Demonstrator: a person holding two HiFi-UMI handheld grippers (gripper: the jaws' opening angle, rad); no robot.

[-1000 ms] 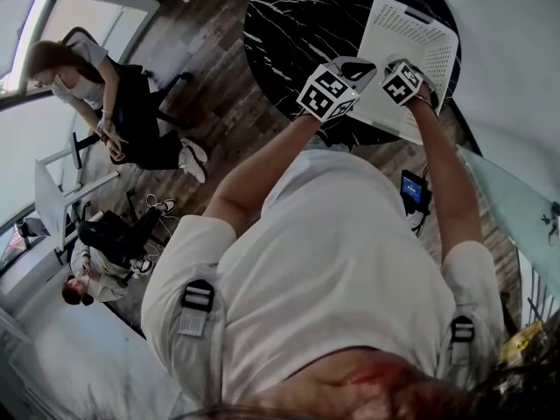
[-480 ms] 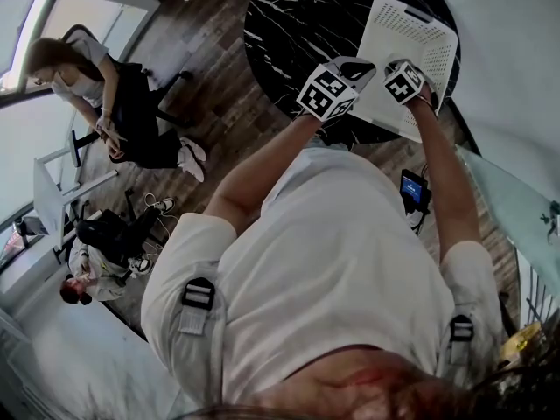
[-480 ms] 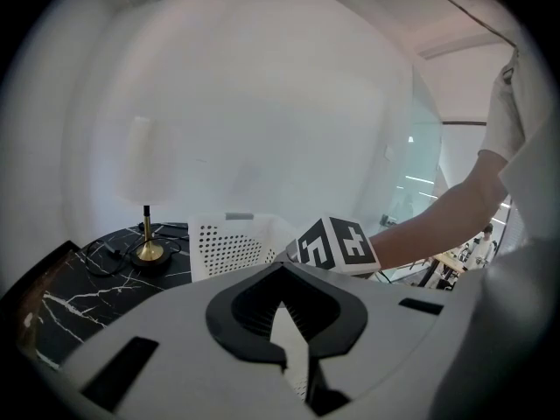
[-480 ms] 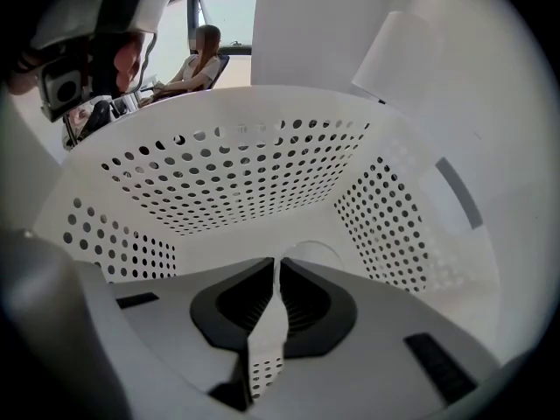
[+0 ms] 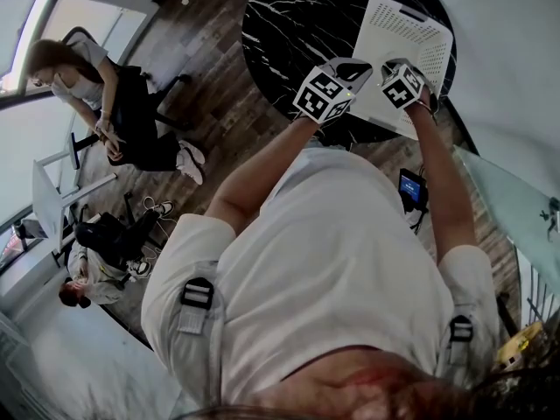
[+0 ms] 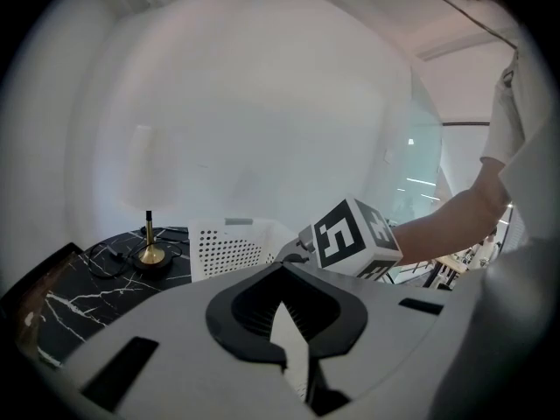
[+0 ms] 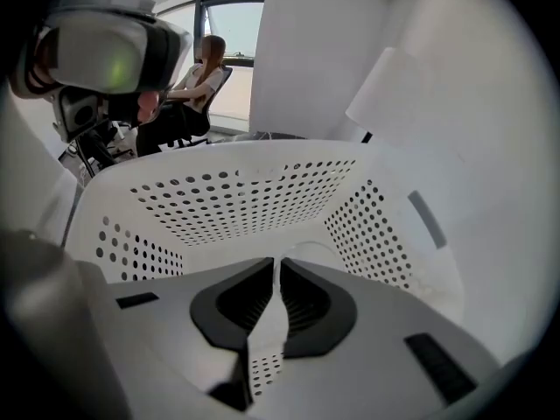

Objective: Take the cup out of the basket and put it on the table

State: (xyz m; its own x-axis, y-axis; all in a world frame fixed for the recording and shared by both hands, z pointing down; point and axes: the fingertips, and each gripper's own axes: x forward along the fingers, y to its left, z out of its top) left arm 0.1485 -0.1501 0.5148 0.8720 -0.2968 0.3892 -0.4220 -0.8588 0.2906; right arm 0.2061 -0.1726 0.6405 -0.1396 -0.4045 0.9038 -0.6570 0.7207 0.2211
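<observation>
- Progress check: the task looks barely begun, with nothing lifted and nothing set down on the worktop [image 5: 293, 20].
- The white perforated basket [image 5: 411, 33] sits on the worktop's dark marbled top, at its edge, and both tools are up against its near side.
- The right hand-held gripper [image 7: 276, 265] is aimed straight into the basket. Its jaws are drawn almost together with only a thin slit between the pads, and there is nothing in them.
- A pale rounded shape lies on the basket floor just past those jaws. I take that for the cup [image 7: 306, 248], though it is faint against the white plastic.
- The left hand-held gripper [image 6: 282, 303] hangs outside the basket, on the side away from the right one. Its jaws meet at the tip and it is empty too.
- A brass stand [image 6: 150, 254] is on the worktop beyond the basket, well clear of the action.
- Left to do, by my reckoning: open the right jaws, reach down to the cup, close on it, lift it over the basket rim and stand it on the worktop beside the basket.
- Writing: none I can read. The marker cube [image 6: 354, 239] carries only black-and-white square patterns, and no brand shows on the basket.
</observation>
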